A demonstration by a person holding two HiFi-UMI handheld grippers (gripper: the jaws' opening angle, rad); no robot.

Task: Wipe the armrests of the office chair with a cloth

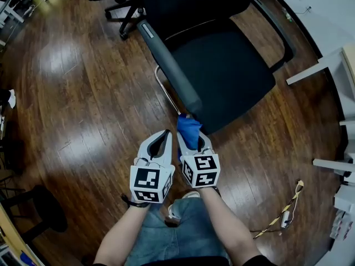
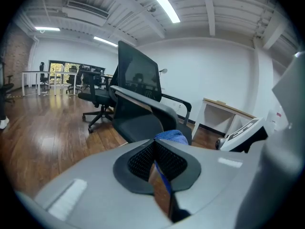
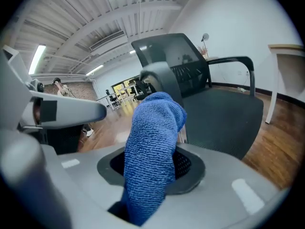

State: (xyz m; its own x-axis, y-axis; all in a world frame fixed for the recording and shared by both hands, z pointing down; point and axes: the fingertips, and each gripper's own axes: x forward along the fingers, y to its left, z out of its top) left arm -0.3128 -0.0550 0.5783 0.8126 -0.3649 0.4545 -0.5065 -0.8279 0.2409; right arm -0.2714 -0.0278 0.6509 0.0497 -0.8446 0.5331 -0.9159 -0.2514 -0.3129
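Note:
The black office chair (image 1: pixel 222 65) stands ahead of me. Its grey near armrest (image 1: pixel 169 65) runs toward my grippers, and its black far armrest (image 1: pixel 277 29) is on the other side. My right gripper (image 1: pixel 191 138) is shut on a blue cloth (image 1: pixel 187 127), which sits just off the front end of the grey armrest. In the right gripper view the cloth (image 3: pixel 152 142) stands up out of the right gripper (image 3: pixel 153 162) and hides part of the armrest (image 3: pixel 159 78). My left gripper (image 1: pixel 165 134) sits just left of it, shut and empty. The left gripper view shows the cloth (image 2: pixel 172 136) beyond the tip of the left gripper (image 2: pixel 153 151).
Another black office chair (image 1: pixel 119 4) stands behind on the wooden floor (image 1: pixel 72 93). White desk legs (image 1: pixel 316 71) are at the right. A striped cable (image 1: pixel 283 212) lies on the floor at lower right, and a dark stool base (image 1: pixel 41 206) at lower left.

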